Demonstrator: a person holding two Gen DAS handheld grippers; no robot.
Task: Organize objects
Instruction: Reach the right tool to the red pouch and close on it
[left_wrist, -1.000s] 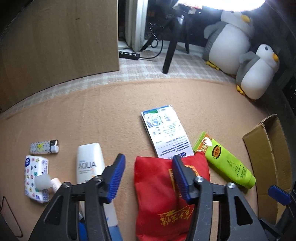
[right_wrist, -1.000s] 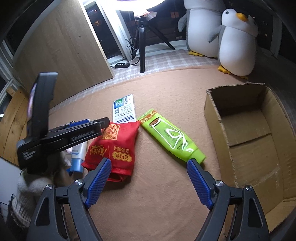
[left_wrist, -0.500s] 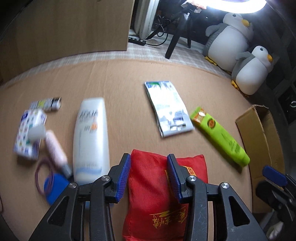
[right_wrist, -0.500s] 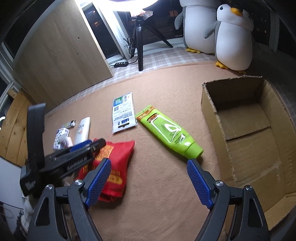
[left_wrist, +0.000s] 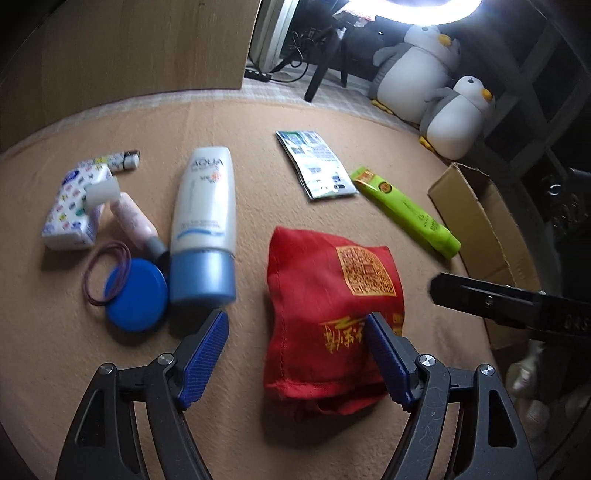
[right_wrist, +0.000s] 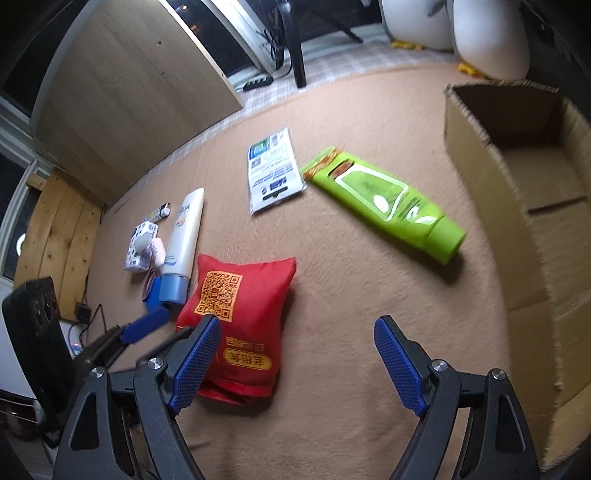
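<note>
While your left gripper (left_wrist: 295, 354) had just spread its jaws, clasping nothing, the red pouch (left_wrist: 332, 314) lay near, under its right pad; that pad could snag cloth. Your right gripper (right_wrist: 295, 365) gaped, empty, left of the cardboard box (right_wrist: 517, 221).

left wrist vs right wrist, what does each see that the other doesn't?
Left wrist only: purple hair ties, penguin faces, ring light.
Right wrist only: inside of the cardboard box, with nothing visible in it; wooden pallet at far left.
Both: red pouch, green tube, AQUA bottle, leaflet pack, tissue pack.
</note>
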